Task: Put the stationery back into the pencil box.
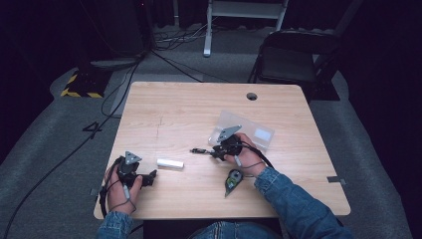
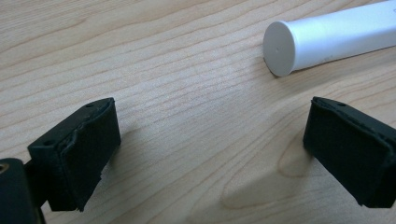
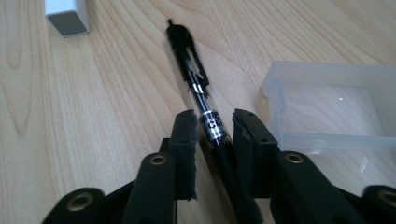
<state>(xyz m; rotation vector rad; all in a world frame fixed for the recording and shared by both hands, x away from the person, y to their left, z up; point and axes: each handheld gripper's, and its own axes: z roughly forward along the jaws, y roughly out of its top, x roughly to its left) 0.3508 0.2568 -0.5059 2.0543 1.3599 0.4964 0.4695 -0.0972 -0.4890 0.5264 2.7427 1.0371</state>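
A black pen (image 3: 194, 81) lies on the wooden table (image 1: 189, 109), its tip pointing away from my right gripper (image 3: 214, 122). The gripper's two pads stand on either side of the pen's barrel, with a thin gap showing on each side. In the high view the right gripper (image 1: 215, 152) sits at mid-table, with the pen (image 1: 201, 150) sticking out to its left. My left gripper (image 2: 210, 140) rests low over the wood, open wide with nothing between its pads. A white tube (image 2: 327, 37) lies just beyond its right jaw. In the high view the left gripper (image 1: 151, 176) is near the front left corner, with the tube (image 1: 170, 163) to its upper right.
A clear plastic case (image 1: 249, 130) lies behind the right hand, and its corner (image 3: 327, 102) sits just right of the pen. A dark teardrop-shaped dispenser (image 1: 233, 180) lies beside the right forearm. A cable hole (image 1: 252, 96) marks the far edge. A folding chair (image 1: 293, 55) stands beyond the table.
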